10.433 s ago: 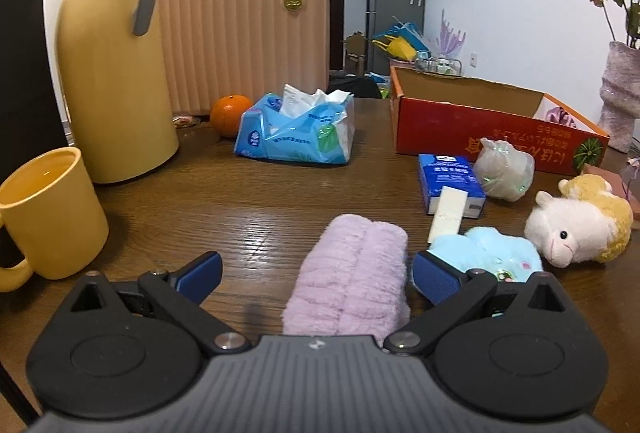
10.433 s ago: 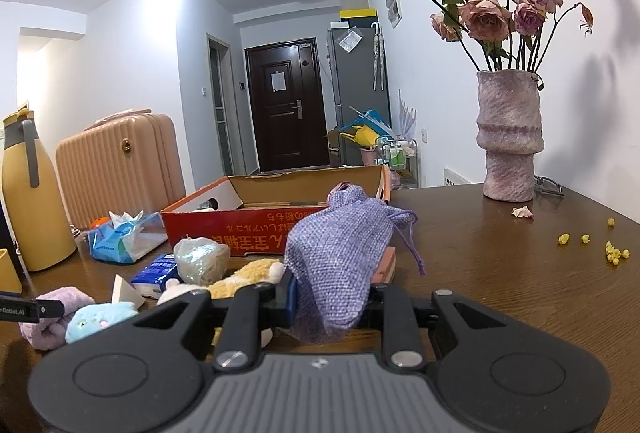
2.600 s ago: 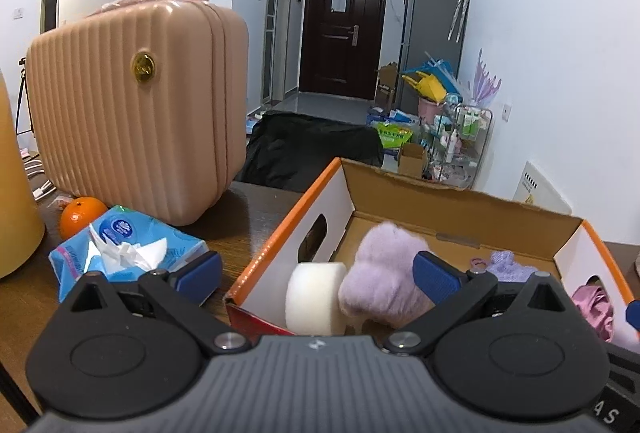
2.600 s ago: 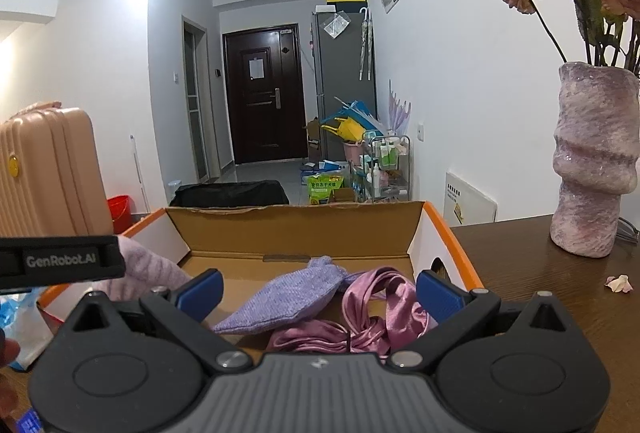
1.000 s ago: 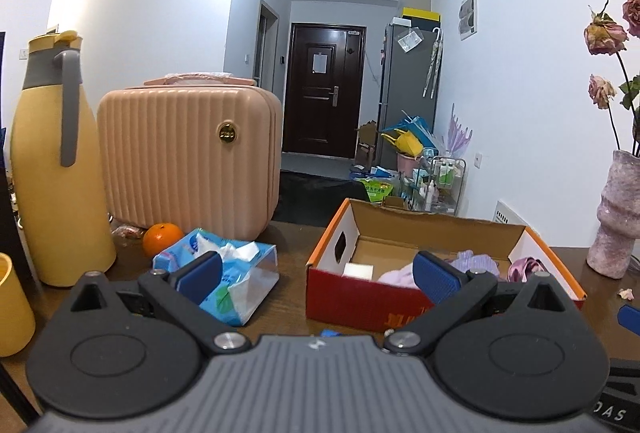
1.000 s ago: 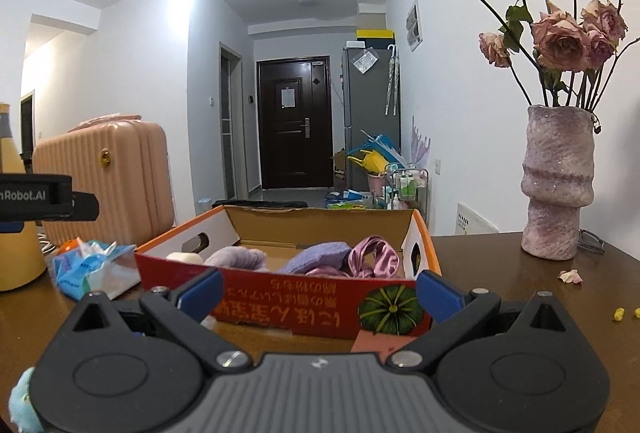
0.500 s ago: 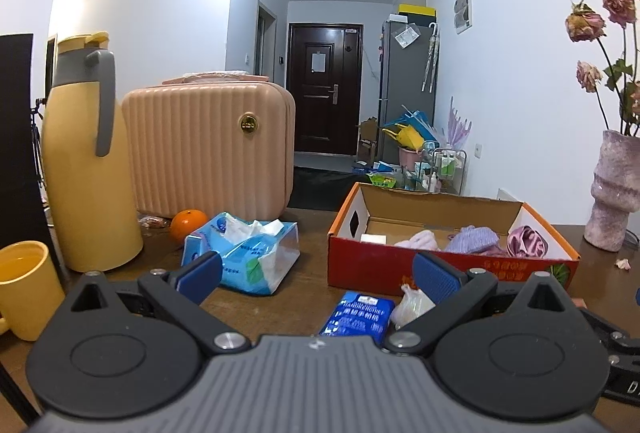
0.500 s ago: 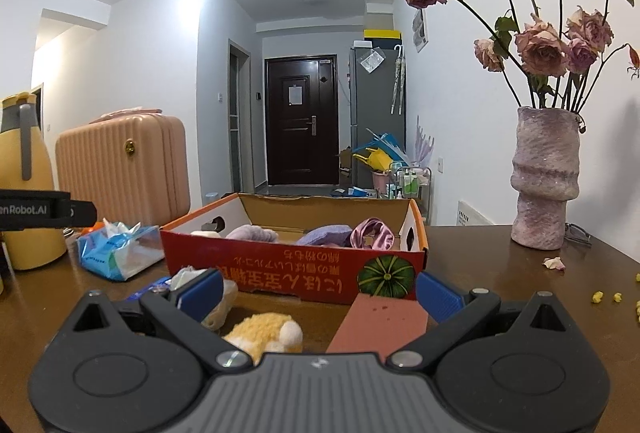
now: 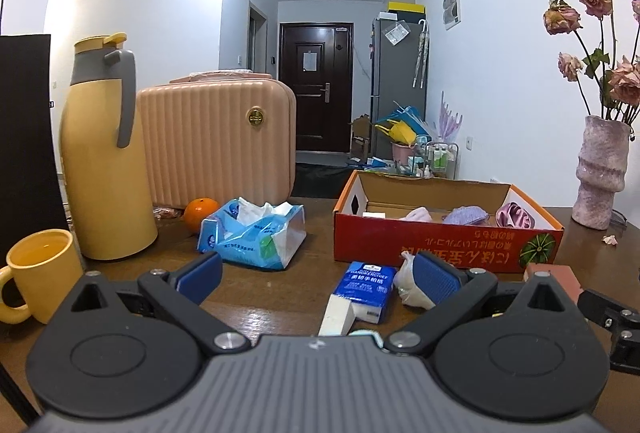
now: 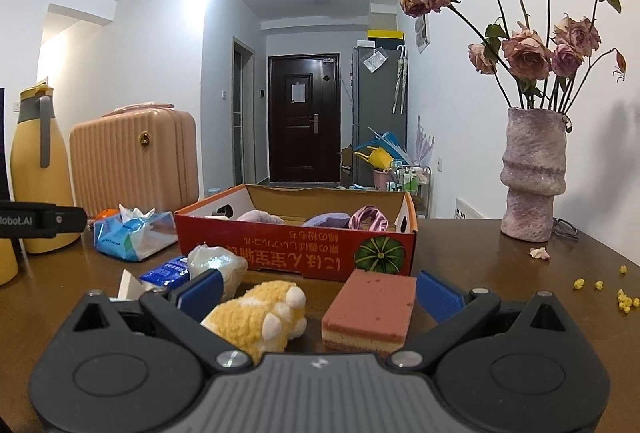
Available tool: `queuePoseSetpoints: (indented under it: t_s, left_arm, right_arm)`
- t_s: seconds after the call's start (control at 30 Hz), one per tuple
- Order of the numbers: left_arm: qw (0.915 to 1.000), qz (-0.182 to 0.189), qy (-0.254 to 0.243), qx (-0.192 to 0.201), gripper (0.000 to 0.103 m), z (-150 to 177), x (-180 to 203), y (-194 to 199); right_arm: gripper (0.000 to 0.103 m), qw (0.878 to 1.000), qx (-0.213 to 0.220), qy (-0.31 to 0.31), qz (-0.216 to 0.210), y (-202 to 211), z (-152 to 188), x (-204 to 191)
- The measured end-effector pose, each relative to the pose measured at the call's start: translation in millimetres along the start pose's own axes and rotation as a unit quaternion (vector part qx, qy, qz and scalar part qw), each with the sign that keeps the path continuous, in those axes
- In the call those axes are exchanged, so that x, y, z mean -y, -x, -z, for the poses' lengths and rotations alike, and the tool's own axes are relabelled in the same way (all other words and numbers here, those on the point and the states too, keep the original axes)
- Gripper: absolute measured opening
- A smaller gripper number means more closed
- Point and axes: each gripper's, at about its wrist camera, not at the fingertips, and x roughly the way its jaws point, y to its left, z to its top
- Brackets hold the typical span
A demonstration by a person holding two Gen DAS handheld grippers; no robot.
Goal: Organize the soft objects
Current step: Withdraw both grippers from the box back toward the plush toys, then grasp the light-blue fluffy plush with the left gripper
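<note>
three soft things sat in the box (image 10: 296, 249): a lilac towel (image 10: 259, 216), a purple pouch (image 10: 327, 220) and a pink satin piece (image 10: 370, 219), all resting low behind its red front wall. outside it, on the table (image 10: 480, 265), a yellow plush (image 10: 256, 317) and a pink sponge (image 10: 370, 307) lay side by side just in front of the box, both between the spread fingers of the right gripper (image 10: 318, 293), which gripped nothing. a wrapped bundle (image 10: 216, 263) lay left of the plush, touching a blue packet (image 10: 166, 269). left gripper (image 9: 318, 273) hung wide open too, empty, over the packet and a white block (image 9: 336, 315). farther left: tissue pack (image 9: 256, 233), orange (image 9: 202, 213), suitcase (image 9: 216, 141), yellow flask (image 9: 106, 153), mug (image 9: 40, 273). vase (image 10: 532, 173) of dried roses stood right.
</note>
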Motion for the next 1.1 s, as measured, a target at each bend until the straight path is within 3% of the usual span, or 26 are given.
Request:
queuePoseSetpoints:
  t_s: [0.37,0.73,1.1]
  left_arm:
    - [0.9998,0.008,-0.010,-0.013,0.103,14,-13,16]
    - [0.9989,0.017,-0.018,-0.039,0.103,20,-12,8]
    - [0.9930,0.031,-0.038,-0.107,0.103,36,-1,-21]
  right_arm:
    - [0.103,1.000,-0.004,-0.002,0.003,14,7,3]
    - [0.103,1.000,-0.011,-0.009,0.006,12,9,6]
    - [0.103,1.000,-0.019,-0.013,0.011,10,9,7]
